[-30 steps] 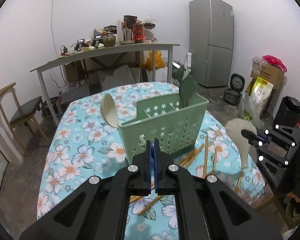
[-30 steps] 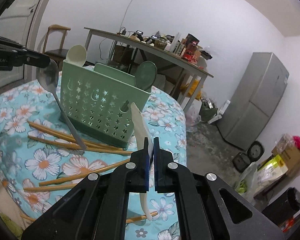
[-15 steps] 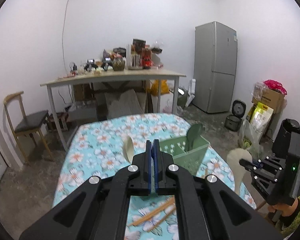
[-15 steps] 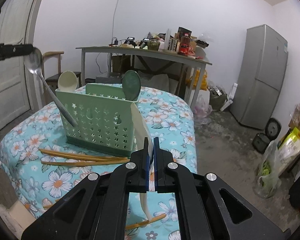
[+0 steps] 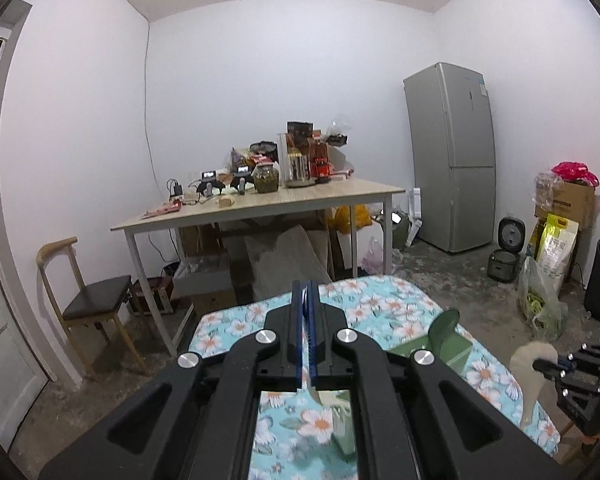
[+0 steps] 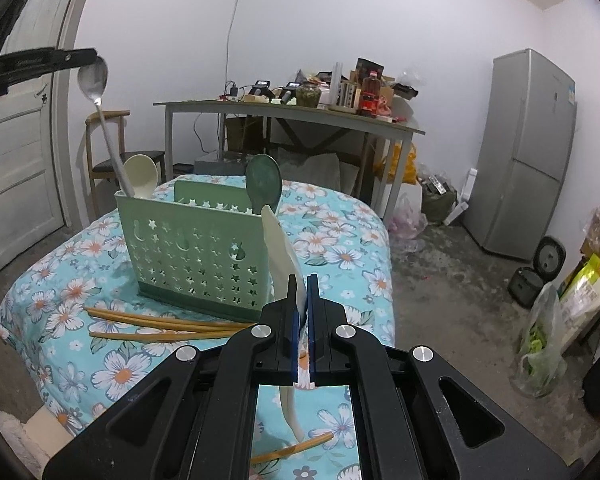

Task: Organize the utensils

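Steel long-handled spoon (image 6: 93, 80) pinched in our left gripper (image 5: 307, 300); right gripper (image 6: 301, 280) clamped the cream flat plastic spatula (image 6: 282, 252), just behind the green perforated caddy (image 6: 196, 256).

Spoon bowls (image 6: 141, 176) above caddy (image 6: 196, 256) opening

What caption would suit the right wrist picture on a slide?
Right gripper clamps a cream spoon beside the green utensil caddy; left gripper holds a metal spoon above it.
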A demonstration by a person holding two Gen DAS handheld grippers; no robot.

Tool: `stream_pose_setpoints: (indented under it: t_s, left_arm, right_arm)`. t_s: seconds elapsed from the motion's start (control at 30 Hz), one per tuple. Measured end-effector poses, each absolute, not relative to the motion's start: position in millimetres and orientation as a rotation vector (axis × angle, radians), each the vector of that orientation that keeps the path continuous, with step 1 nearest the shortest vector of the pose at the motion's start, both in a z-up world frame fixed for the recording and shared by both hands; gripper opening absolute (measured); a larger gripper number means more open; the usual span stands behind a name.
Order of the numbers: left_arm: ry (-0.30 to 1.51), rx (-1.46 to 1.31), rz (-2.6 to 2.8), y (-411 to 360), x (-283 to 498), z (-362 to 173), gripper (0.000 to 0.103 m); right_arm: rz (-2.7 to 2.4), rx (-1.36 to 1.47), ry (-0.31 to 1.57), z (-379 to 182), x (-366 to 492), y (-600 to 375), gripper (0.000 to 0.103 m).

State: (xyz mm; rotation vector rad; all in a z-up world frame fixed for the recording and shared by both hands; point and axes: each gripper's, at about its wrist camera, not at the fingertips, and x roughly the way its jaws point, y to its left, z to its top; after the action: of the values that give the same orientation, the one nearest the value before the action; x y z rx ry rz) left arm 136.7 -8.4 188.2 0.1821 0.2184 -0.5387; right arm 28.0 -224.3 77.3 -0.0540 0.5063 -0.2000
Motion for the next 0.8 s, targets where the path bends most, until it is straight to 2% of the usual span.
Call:
stream_pose_setpoints:
  t_s: [0.17, 0.57, 0.8]
  left_arm:
    - [0.217, 0.199, -0.533, -20, 154, 184, 0.002]
    - [0.412, 0.069, -0.63, -35, 198, 133, 0.005]
    - [0.428, -0.03, -0.666, -25, 203, 128, 0.018]
  right_arm:
    - [-0.196, -0.047, 0.503, 80, 27, -225, 0.002]
    - [-0.175, -0.016, 0.486, 91, 25, -229, 0.002]
    - [-0.159, 0.015, 0.46, 103, 23, -236, 0.002]
